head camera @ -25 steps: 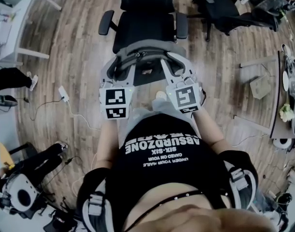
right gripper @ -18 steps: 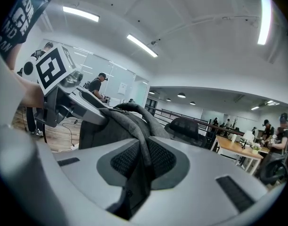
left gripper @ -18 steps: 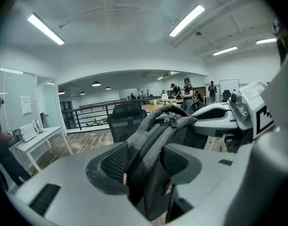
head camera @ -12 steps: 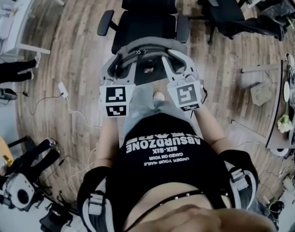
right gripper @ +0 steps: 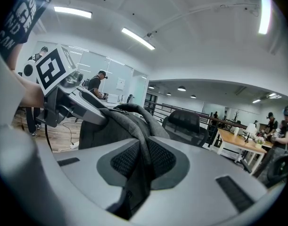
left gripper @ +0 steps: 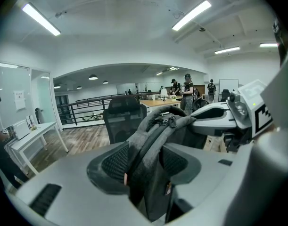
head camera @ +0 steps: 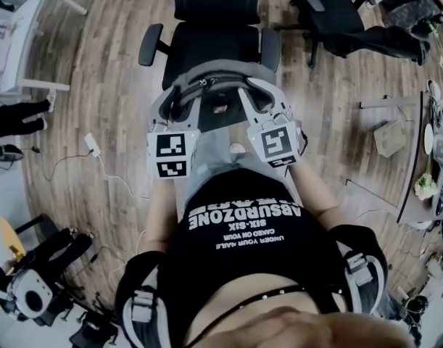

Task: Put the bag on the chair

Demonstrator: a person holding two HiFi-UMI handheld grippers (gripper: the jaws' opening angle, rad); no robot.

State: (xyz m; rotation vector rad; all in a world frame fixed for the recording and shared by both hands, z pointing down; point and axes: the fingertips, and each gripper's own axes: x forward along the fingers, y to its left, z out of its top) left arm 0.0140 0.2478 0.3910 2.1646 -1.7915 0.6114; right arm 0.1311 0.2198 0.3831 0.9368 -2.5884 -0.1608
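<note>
A grey backpack hangs between my two grippers, in front of a black office chair and over the front edge of its seat. My left gripper is shut on one of the bag's straps, which is pinched between its ribbed pads. On the other side, my right gripper is shut on a second strap. The chair stands just behind the bag in the left gripper view. It is at the right in the right gripper view.
A second black chair stands at the back right. A white table is at the far left, and a desk at the right. A white cable with a plug block lies on the wood floor. Dark equipment sits lower left.
Both grippers have carried the bag forward toward the chair, which now sits slightly further left in the head view. The grips on the straps look the same.
</note>
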